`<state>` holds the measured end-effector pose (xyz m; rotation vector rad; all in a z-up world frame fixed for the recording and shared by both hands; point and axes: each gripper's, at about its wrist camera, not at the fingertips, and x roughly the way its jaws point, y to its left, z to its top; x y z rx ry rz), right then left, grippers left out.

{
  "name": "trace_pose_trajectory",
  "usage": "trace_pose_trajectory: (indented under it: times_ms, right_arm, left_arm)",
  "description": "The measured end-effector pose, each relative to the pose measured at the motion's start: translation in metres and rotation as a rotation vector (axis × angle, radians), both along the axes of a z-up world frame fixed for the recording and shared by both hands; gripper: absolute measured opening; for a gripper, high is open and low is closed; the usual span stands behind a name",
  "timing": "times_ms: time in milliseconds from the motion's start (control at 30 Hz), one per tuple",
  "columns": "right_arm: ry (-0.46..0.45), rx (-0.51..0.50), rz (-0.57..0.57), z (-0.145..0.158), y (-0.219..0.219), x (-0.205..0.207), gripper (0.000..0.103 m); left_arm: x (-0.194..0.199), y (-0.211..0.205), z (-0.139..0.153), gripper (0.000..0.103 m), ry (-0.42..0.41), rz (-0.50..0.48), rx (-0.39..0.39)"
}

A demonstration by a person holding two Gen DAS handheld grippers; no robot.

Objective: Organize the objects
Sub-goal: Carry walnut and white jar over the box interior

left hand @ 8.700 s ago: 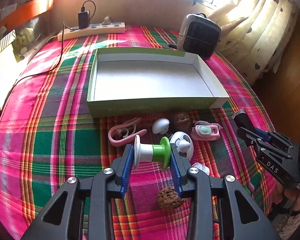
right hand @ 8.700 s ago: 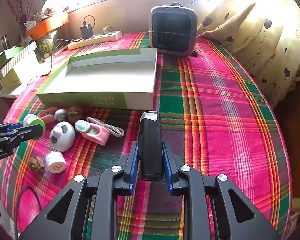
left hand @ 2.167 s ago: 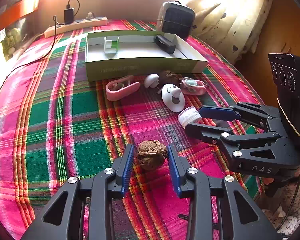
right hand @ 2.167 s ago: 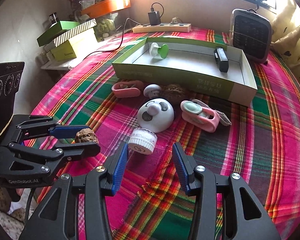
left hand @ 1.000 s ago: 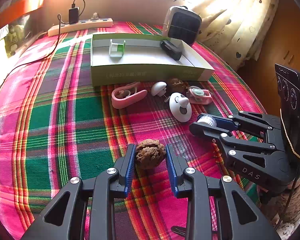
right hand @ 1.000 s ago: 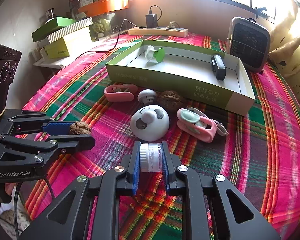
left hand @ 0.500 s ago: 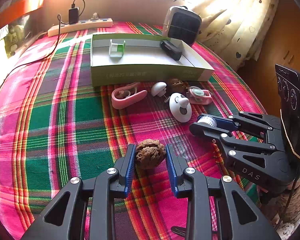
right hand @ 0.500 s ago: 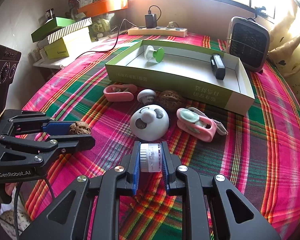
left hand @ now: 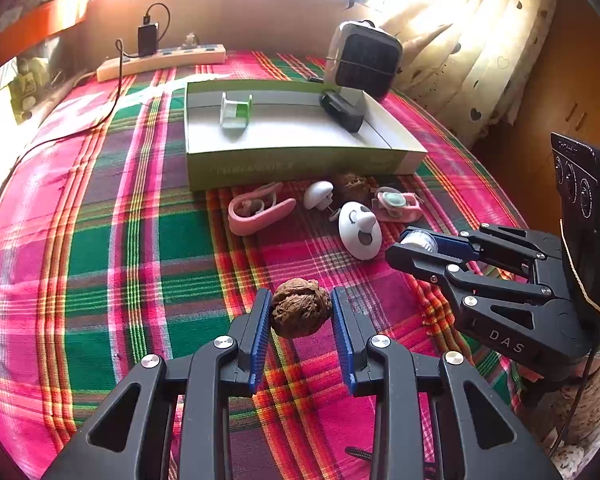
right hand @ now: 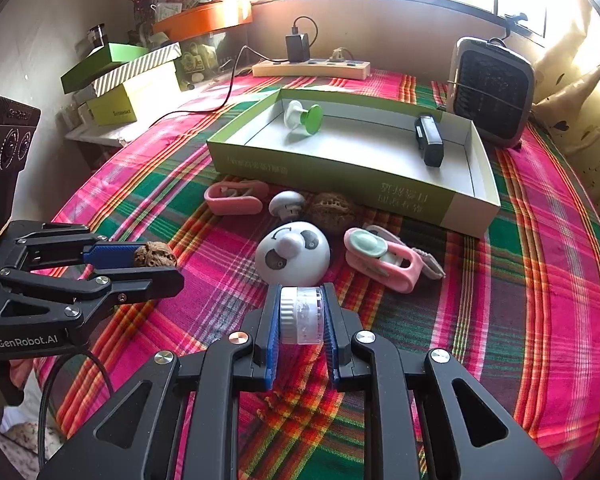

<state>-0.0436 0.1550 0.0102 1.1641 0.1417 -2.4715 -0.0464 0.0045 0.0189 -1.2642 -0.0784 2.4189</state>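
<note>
Left gripper (left hand: 301, 312) is clenched on a wrinkled brown walnut (left hand: 300, 313), lifted just above the pink-and-green plaid tablecloth (left hand: 100, 248). Right gripper (right hand: 301, 314) grasps a small clear plastic jar with ribbed white lid (right hand: 301, 314) beside a white panda-faced dome (right hand: 293, 254). The shallow green-sided cardboard box (right hand: 332, 184) behind holds a green-and-white spool (right hand: 305, 118) and a black rectangular device (right hand: 429, 141), well apart.

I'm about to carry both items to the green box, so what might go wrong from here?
The round, bumpy brown walnut sits between the left gripper's pad tips only, so it might roll out. The small clear jar with a white ribbed lid, pinched in the right gripper, may twist. The white panda-faced dome lies directly on the way to the green cardboard box.
</note>
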Motion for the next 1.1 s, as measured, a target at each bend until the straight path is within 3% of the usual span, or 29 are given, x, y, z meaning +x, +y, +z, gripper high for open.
trace_pose_trajectory:
  times_ms: [433,1100]
  right_arm:
    - [0.041,-0.016,-0.023,0.023,0.009,-0.017,0.02]
    - [0.065,-0.021,-0.048,0.042,0.016,-0.083,0.02]
  left_arm:
    - [-0.019,0.002,0.02,0.028,0.042,0.0,-0.003]
    - [-0.082,0.014,0.035,0.028,0.075,0.013,-0.006]
